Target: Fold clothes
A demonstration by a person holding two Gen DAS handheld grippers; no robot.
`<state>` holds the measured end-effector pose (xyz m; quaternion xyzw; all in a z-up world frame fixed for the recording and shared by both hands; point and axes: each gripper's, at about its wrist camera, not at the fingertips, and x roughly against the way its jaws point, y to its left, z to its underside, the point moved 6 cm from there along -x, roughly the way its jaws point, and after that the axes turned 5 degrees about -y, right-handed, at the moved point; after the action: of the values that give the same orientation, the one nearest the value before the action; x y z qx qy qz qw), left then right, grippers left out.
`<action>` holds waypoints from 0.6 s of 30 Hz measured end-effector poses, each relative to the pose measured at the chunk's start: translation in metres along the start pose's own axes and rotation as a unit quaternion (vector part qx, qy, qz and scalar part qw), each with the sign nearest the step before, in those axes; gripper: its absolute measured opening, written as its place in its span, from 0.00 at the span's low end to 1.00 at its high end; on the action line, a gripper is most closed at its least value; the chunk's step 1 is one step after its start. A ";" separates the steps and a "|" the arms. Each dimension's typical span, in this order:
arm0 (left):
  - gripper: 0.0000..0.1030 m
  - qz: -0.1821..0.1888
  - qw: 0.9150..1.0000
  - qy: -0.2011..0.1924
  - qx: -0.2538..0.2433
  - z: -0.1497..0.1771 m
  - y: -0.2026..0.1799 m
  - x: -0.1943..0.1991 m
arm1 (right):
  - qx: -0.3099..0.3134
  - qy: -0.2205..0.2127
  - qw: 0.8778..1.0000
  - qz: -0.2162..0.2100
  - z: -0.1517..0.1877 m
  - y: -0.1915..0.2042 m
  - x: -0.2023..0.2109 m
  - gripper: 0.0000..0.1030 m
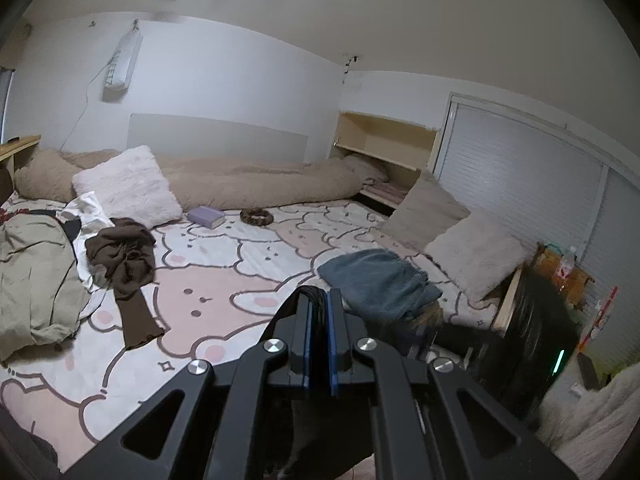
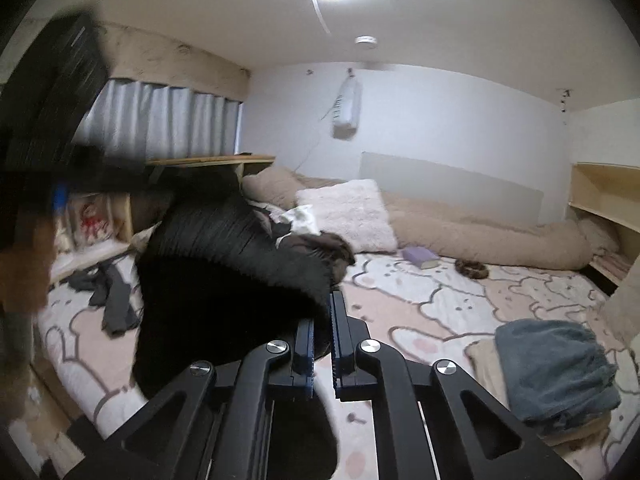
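A black ribbed garment (image 2: pixel 224 264) hangs stretched above the bed, blurred, and fills the left of the right wrist view. My right gripper (image 2: pixel 322 312) is shut on its edge, with black cloth showing between the blue pads. In the left wrist view the same garment (image 1: pixel 532 320) drapes off to the right. My left gripper (image 1: pixel 319 296) is shut on a bunched bit of it at the fingertips. A folded blue garment (image 1: pixel 380 280) lies on the bed just past the left gripper and at the lower right (image 2: pixel 552 368) in the right wrist view.
On the bear-print sheet (image 1: pixel 224 280) lie a crumpled brown top (image 1: pixel 124 256), a beige garment (image 1: pixel 36 272), white cloth (image 1: pixel 86 212), a purple book (image 1: pixel 206 216) and a brown scrunchie (image 1: pixel 256 216). Grey clothes (image 2: pixel 112 296) lie by the left edge. Pillows and a rolled duvet (image 1: pixel 248 184) line the far side.
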<state>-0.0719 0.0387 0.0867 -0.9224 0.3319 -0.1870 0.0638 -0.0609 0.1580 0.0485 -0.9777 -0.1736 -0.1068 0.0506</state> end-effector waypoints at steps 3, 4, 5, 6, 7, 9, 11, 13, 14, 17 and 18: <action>0.15 -0.005 1.000 0.007 -0.008 0.018 -0.001 -0.003 | -0.013 0.001 1.000 0.000 -0.019 -0.010 -0.009 0.06; 0.33 -0.008 1.000 0.009 -0.012 0.025 -0.002 -0.003 | -0.016 -0.002 1.000 0.003 -0.025 -0.014 -0.013 0.06; 0.46 -0.014 1.000 0.008 -0.017 0.031 -0.003 -0.002 | -0.020 -0.005 1.000 0.008 -0.030 -0.016 -0.017 0.06; 0.65 -0.021 1.000 0.003 -0.022 0.037 -0.003 0.001 | -0.027 -0.006 1.000 0.015 -0.034 -0.019 -0.022 0.06; 0.68 -0.026 0.999 -0.006 -0.027 0.043 -0.004 0.005 | -0.037 -0.005 0.999 0.016 -0.039 -0.022 -0.026 0.06; 0.68 -0.036 0.999 -0.014 -0.037 0.060 -0.005 0.014 | -0.057 -0.002 0.998 0.014 -0.047 -0.027 -0.032 0.06; 0.69 -0.043 0.998 -0.013 -0.041 0.078 -0.006 0.019 | -0.067 0.004 0.998 0.014 -0.054 -0.029 -0.038 0.06; 0.69 -0.049 0.997 -0.004 -0.056 0.102 -0.012 0.017 | -0.072 0.011 0.997 0.012 -0.061 -0.029 -0.041 0.06; 0.69 -0.052 0.996 0.000 -0.066 0.113 -0.016 0.015 | -0.073 0.015 0.997 0.011 -0.065 -0.028 -0.043 0.06; 0.69 -0.048 0.994 0.009 -0.101 0.143 -0.033 0.001 | -0.069 0.027 0.997 0.008 -0.070 -0.024 -0.044 0.06; 0.69 -0.047 0.993 0.010 -0.110 0.151 -0.038 -0.007 | -0.069 0.032 0.997 0.006 -0.071 -0.022 -0.044 0.06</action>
<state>0.0040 0.0714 -0.0452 -0.9364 0.3073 -0.1618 -0.0501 -0.1225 0.1547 0.1087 -0.9760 -0.1580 -0.1493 -0.0103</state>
